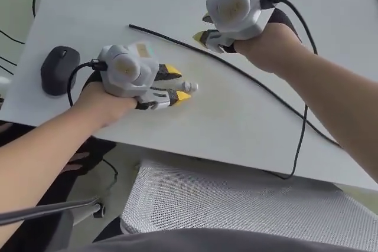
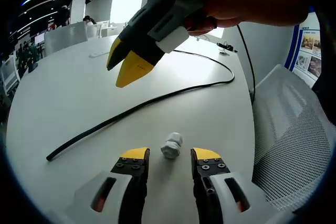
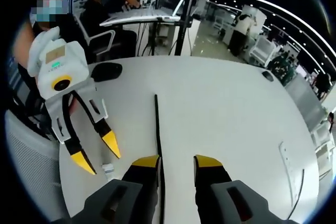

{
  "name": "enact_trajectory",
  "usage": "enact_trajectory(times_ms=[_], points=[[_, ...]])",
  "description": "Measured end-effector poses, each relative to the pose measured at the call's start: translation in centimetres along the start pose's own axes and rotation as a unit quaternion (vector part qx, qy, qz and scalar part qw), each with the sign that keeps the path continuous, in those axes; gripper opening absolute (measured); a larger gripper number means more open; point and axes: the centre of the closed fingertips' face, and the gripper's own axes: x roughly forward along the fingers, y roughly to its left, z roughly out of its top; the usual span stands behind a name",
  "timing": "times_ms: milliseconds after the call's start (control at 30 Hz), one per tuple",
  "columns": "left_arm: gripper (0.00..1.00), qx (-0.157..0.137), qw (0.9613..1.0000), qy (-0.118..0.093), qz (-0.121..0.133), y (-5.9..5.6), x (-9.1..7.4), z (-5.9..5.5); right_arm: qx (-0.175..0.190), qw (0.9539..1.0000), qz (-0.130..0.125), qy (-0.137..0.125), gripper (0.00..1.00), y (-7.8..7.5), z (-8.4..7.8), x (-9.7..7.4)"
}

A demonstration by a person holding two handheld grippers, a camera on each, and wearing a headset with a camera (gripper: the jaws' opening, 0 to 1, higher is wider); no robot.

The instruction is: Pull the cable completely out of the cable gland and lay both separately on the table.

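The black cable lies loose across the white table, its free end at the far left. The small white cable gland lies by itself on the table, apart from the cable. My left gripper is open, and the gland rests just ahead of its tips, untouched. My right gripper hovers open above the cable. In its own view the cable runs along the inside of one jaw of the right gripper, with the left gripper and the gland to the side.
A black mouse sits at the table's left edge. A white mesh chair stands below the near edge. A black lead hangs from the right gripper over that edge. People sit at desks beyond the table.
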Motion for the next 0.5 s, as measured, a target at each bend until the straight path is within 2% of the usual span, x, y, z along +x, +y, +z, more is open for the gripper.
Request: enact_trajectory(times_ms=[100, 333, 500], points=[[0.39, 0.003, 0.9999, 0.003, 0.013, -0.3, -0.4, 0.1, 0.009, 0.9999, -0.004, -0.007, 0.24, -0.1, -0.2, -1.4], [0.44, -0.013, 0.9994, -0.012, 0.031, -1.7, -1.7, 1.6, 0.031, 0.9987, -0.014, -0.038, 0.28, -0.2, -0.4, -6.0], [0.49, -0.019, 0.9986, -0.021, 0.046, -2.6, -2.6, 2.8, 0.067, 0.995, -0.016, -0.072, 0.31, -0.2, -0.9, -9.4]])
